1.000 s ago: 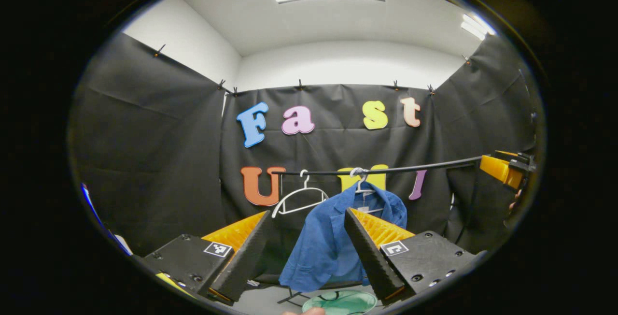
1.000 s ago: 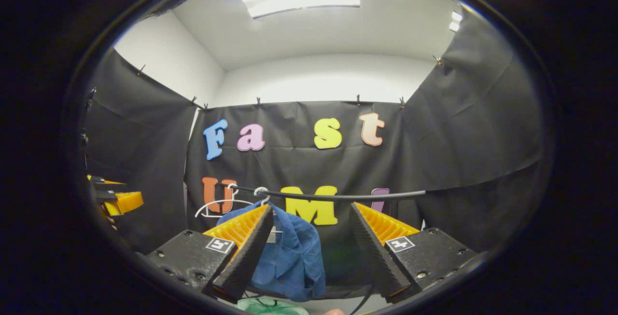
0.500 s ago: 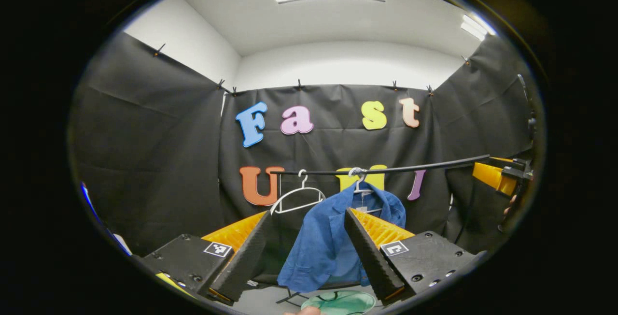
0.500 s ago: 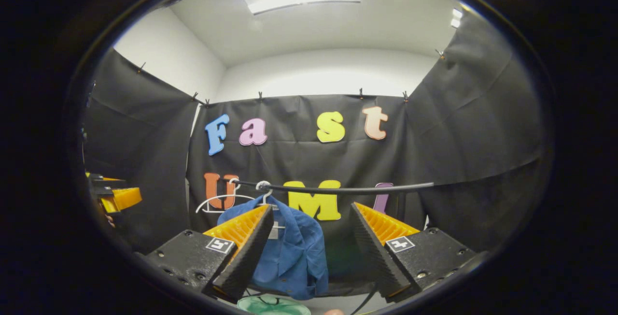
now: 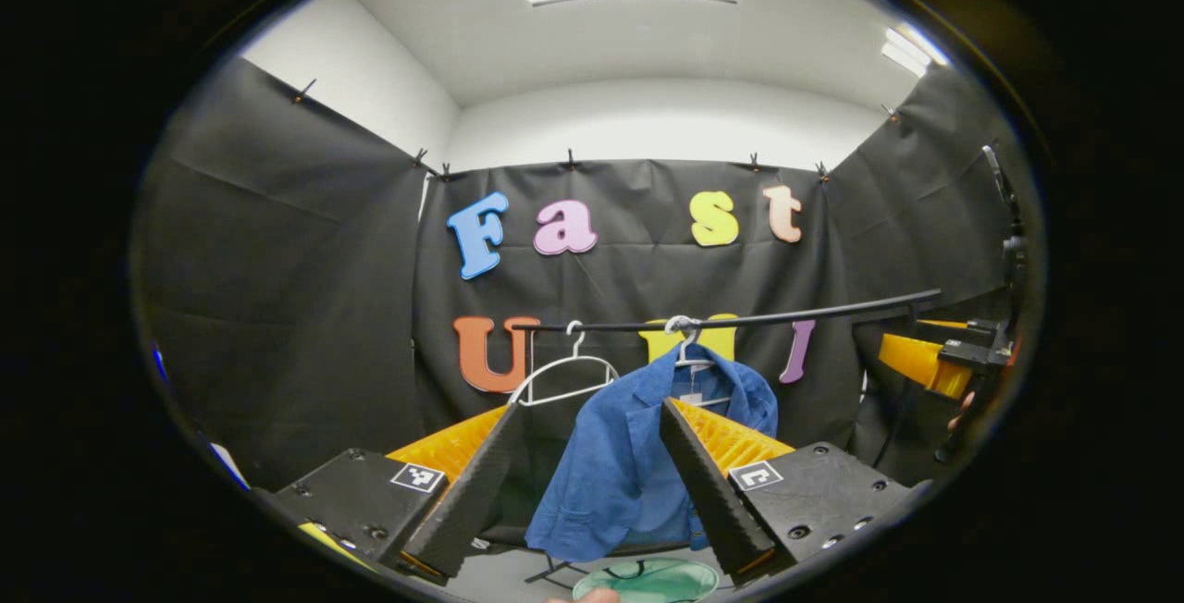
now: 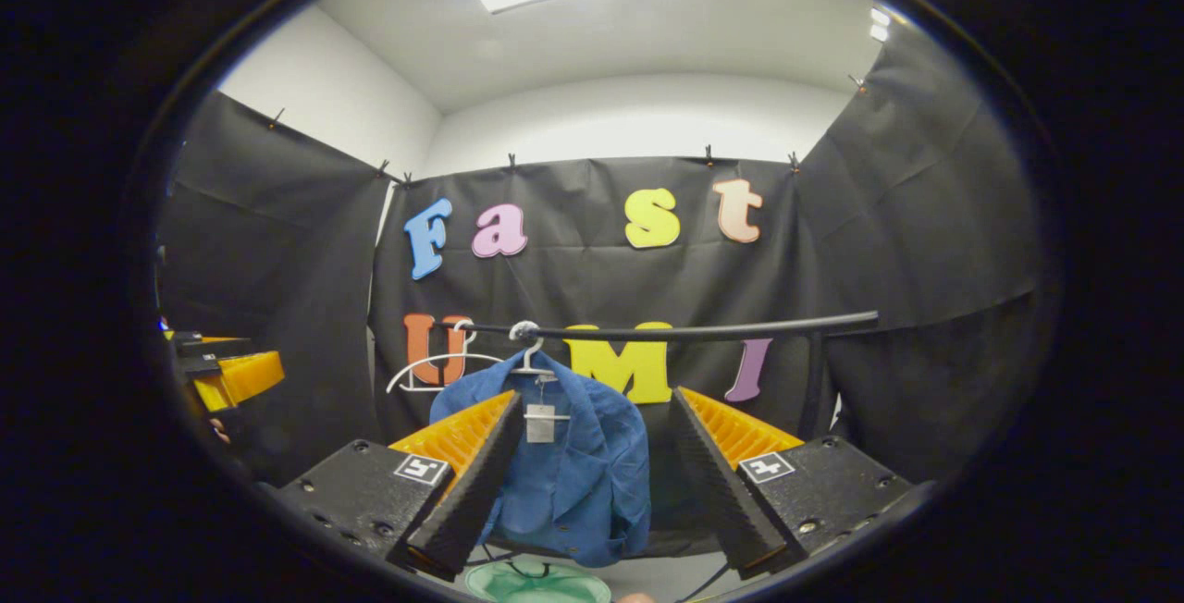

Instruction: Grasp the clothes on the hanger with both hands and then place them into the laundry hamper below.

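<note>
**Approach stage: garment on its hanger, neither gripper in contact**

The blue cloth shirt (image 5: 638,455) hangs from a white wire hanger (image 5: 686,355) on the black horizontal rail (image 5: 740,322); a second, bare white hanger (image 5: 566,379) sits on the rail at its 9 o'clock side. In the left gripper view, the left gripper (image 5: 585,483), with black ribbed pads on orange fingers, stands wide open and holds nothing, and the shirt appears in the gap between its fingers, well apart from them. In the right gripper view, the right gripper (image 6: 588,478) is likewise spread wide and empty, the shirt (image 6: 569,464) lying toward its 10 o'clock finger and farther off. The pale green round laundry hamper (image 5: 647,578) lies at 6 o'clock, below the shirt, with no garment in it as far as its visible rim shows. By this evidence no step is complete: both grasps, the lift off the hanger and the lowering into the hamper all remain.
</note>
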Motion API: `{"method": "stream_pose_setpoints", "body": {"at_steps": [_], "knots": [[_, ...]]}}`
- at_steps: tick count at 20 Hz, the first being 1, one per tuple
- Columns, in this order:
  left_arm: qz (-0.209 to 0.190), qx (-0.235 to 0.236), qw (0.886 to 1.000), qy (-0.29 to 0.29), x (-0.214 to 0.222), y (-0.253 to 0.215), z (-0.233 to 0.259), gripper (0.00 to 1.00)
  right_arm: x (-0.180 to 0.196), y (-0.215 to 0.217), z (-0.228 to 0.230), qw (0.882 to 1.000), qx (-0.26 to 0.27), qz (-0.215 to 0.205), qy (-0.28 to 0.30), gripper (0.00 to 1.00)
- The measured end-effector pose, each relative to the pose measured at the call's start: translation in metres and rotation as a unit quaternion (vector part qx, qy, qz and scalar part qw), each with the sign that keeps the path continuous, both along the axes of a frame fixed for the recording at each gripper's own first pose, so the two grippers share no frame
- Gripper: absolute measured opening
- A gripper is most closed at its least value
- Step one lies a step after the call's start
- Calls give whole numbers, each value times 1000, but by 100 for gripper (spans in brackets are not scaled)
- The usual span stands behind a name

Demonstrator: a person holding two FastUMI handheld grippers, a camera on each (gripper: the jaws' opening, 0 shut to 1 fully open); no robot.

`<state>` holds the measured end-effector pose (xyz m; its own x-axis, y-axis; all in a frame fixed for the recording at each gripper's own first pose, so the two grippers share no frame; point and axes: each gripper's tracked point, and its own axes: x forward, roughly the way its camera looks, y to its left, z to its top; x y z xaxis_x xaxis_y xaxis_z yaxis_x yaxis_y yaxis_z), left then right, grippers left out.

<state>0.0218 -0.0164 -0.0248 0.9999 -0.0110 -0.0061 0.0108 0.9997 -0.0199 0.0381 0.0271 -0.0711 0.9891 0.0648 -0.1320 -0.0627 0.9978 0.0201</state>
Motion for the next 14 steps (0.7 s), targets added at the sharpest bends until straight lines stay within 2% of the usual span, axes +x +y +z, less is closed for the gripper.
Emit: {"method": "stream_pose_setpoints", "body": {"at_steps": [5, 6, 8, 10, 11, 14], "knots": [[-10, 3, 1000, -13, 18, 7, -6, 100, 17, 19, -23, 1000, -9, -2, 18, 99], [-15, 1, 1000, -13, 24, 7, -9, 96, 22, 21, -28, 1000, -11, -6, 23, 99], [-23, -2, 1000, -10, 34, 8, -17, 100, 31, 28, -39, 999, -16, -13, 34, 99], [-30, -5, 1000, -7, 47, 7, -26, 96, 42, 35, -52, 999, -20, -18, 46, 99], [-34, -7, 999, -2, 54, 6, -31, 100, 46, 36, -60, 998, -23, -21, 52, 99], [-47, -16, 999, 10, 72, 0, -49, 100, 63, 40, -80, 997, -29, -33, 68, 98]]}}
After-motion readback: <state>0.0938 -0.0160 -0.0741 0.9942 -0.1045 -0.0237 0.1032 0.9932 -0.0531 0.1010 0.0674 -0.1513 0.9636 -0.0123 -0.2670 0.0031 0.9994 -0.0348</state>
